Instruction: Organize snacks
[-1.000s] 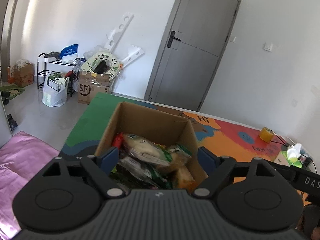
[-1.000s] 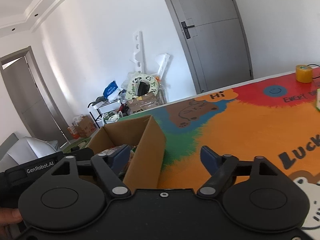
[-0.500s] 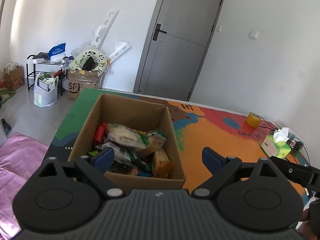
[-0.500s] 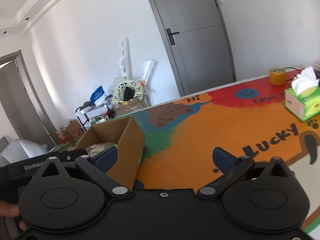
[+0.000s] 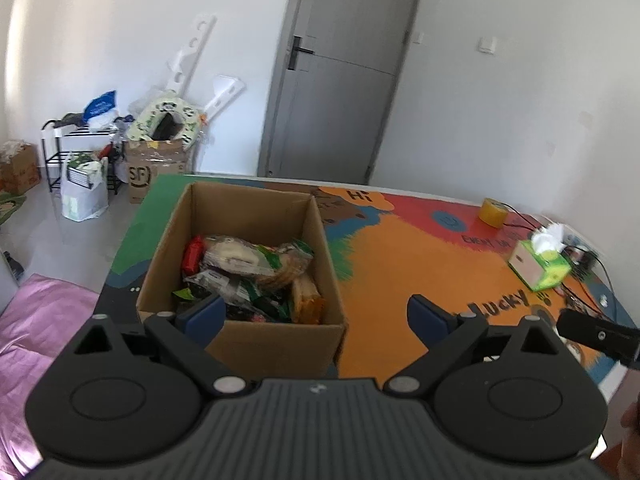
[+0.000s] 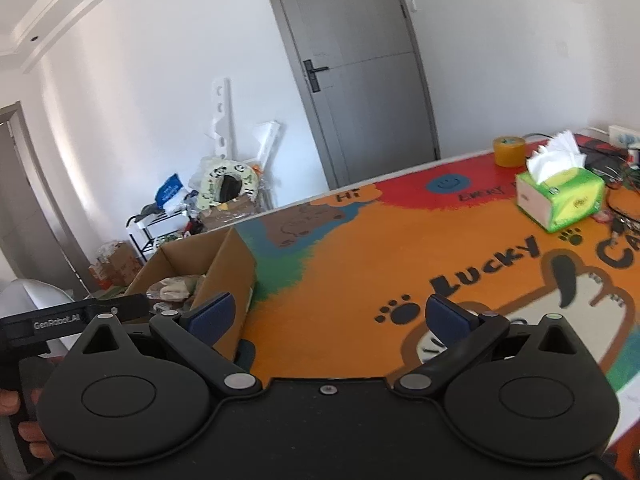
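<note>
An open cardboard box (image 5: 256,340) stands at the left end of the colourful table mat (image 5: 400,264). It holds several snack packets (image 5: 248,276), among them a red one, green ones and an orange one. My left gripper (image 5: 316,316) is open and empty, in front of and above the box's near wall. My right gripper (image 6: 328,316) is open and empty, over the orange part of the mat (image 6: 360,264), to the right of the box (image 6: 224,276).
A green tissue box (image 5: 540,268) (image 6: 560,196) and a yellow tape roll (image 5: 494,212) (image 6: 508,152) sit at the table's far right, with cables beside them. A grey door, a shelf rack and cartons stand behind the table. A pink cloth (image 5: 36,320) lies at the left.
Both grippers have pulled back and up from the box. The box now shows whole in the left view, and the right view has swung right over the mat toward the tissue box.
</note>
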A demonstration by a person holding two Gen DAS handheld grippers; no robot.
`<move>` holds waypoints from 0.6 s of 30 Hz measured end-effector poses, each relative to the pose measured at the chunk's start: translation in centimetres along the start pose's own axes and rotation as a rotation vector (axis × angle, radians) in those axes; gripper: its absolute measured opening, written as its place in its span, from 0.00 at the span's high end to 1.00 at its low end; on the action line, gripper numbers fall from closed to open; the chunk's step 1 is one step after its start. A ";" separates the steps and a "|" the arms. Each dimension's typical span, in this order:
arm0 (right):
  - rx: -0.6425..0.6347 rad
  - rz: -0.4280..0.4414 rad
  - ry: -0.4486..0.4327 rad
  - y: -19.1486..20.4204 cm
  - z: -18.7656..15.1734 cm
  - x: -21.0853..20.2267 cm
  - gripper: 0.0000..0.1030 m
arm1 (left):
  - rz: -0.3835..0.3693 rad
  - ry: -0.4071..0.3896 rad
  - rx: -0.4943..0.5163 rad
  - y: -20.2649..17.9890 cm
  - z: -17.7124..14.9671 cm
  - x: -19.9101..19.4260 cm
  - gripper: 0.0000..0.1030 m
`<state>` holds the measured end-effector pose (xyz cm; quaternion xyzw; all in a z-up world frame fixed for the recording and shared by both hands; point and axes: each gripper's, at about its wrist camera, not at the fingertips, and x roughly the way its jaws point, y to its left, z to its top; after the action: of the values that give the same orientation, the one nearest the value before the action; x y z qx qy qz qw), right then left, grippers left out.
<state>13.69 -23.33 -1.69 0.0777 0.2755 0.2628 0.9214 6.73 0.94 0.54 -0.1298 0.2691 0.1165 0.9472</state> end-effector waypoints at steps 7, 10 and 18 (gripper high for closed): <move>0.012 0.002 -0.001 -0.1 -0.2 -2.2 0.00 | -0.020 -0.012 0.054 -0.7 0.0 -2.0 0.05; -0.013 -0.017 0.010 0.3 -0.5 -2.6 0.00 | -0.025 -0.017 0.064 -0.8 -0.1 -2.6 0.04; -0.034 -0.027 -0.002 0.5 -0.7 -3.9 0.00 | -0.011 -0.032 0.089 -0.5 -0.6 -3.7 0.03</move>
<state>10.33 -24.95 -0.27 0.0588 0.2711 0.2550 0.9263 3.49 -0.25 2.09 -0.0873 0.2582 0.1011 0.9568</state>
